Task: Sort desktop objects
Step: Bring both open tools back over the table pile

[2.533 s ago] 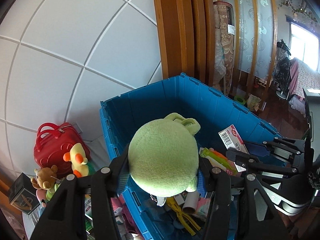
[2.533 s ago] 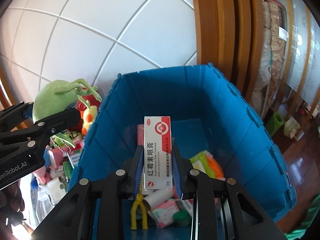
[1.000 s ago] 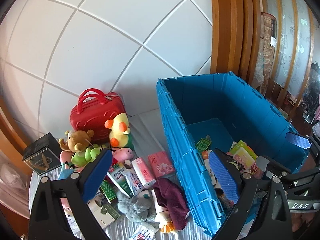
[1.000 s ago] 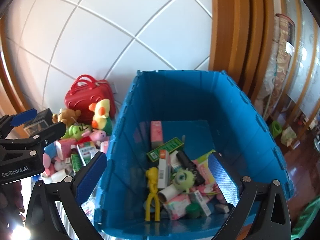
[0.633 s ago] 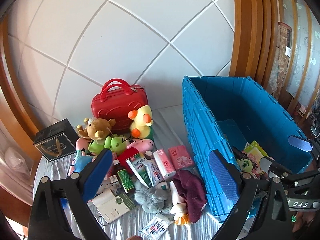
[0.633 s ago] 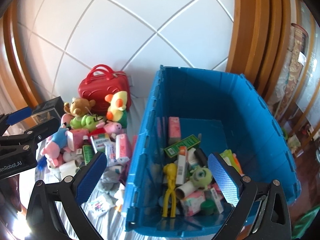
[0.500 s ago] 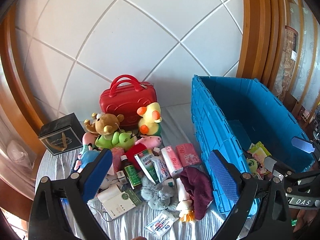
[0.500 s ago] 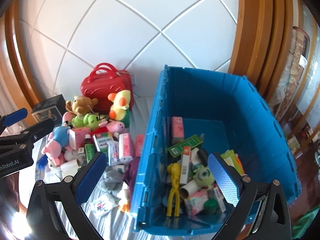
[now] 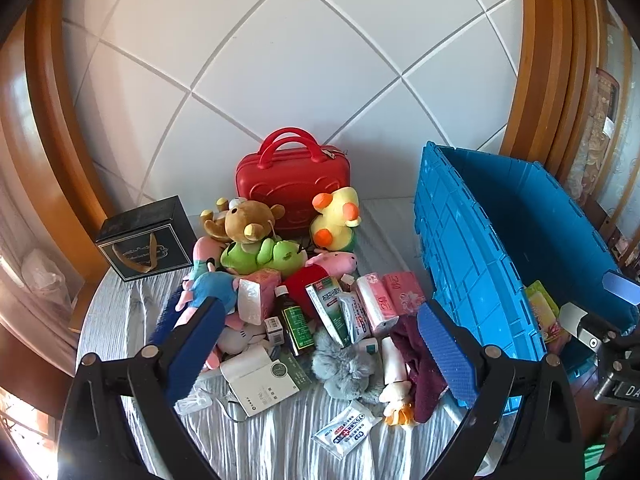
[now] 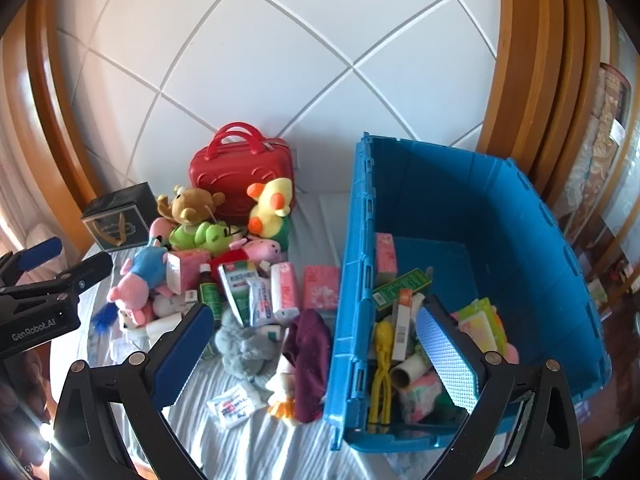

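A blue crate point(image 10: 500, 220) stands at the right with boxes, a tube and small toys in its bottom; it also shows in the left wrist view point(image 9: 480, 240). A pile of plush toys, medicine boxes and tissue packs lies left of it: a yellow duck point(image 9: 334, 220), a brown bear point(image 9: 248, 224), a grey furry toy point(image 9: 344, 368), a maroon cloth point(image 9: 416, 352). My left gripper point(image 9: 316, 352) is open and empty above the pile. My right gripper point(image 10: 314, 356) is open and empty above the crate's left wall.
A red carry case point(image 9: 294, 180) stands against the white tiled wall behind the pile. A black gift box point(image 9: 144, 240) sits at the far left. A sachet point(image 9: 346, 432) lies near the front on the grey striped cloth. Wooden frames flank both sides.
Both grippers let go of the green plush and the medicine box over the crate, opened, and swung back left toward the pile on the table.
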The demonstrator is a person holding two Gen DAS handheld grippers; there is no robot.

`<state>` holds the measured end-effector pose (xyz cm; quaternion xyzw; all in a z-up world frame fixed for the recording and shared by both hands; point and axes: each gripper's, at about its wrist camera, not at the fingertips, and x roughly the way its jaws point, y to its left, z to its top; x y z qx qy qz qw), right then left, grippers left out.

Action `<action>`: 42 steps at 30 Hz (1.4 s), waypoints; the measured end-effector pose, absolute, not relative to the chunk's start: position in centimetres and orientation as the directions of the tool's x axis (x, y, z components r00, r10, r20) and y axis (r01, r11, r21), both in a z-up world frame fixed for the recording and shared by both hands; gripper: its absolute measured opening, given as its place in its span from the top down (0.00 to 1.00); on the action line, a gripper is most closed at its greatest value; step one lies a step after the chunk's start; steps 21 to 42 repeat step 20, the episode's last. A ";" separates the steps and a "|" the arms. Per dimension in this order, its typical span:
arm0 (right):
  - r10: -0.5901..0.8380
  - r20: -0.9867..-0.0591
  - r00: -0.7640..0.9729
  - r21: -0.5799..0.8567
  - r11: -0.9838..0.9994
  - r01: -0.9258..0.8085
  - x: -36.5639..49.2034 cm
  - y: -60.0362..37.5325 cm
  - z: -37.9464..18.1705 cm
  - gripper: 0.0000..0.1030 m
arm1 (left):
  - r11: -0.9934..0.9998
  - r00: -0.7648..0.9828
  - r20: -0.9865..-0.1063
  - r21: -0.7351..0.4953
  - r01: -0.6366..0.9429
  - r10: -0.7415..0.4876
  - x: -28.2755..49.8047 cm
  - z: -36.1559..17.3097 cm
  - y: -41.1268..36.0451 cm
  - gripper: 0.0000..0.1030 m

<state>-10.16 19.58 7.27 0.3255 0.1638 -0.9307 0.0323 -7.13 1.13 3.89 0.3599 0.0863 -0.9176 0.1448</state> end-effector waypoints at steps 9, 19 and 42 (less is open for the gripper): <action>0.038 -0.618 -0.785 -0.279 -0.944 0.175 -10.0 18.9 7.1 0.00 | -0.939 -0.696 -0.686 -0.054 0.339 -0.212 -6.8 3.9 0.4 0.05; 0.032 -0.622 -0.782 -0.278 -0.943 0.182 -9.9 18.5 7.0 0.00 | -0.928 -0.696 -0.679 -0.057 0.367 -0.233 -6.5 4.0 0.1 0.05; 0.032 -0.622 -0.783 -0.278 -0.943 0.182 -9.9 18.5 7.0 0.00 | -0.928 -0.695 -0.679 -0.054 0.368 -0.236 -6.4 4.0 0.1 0.05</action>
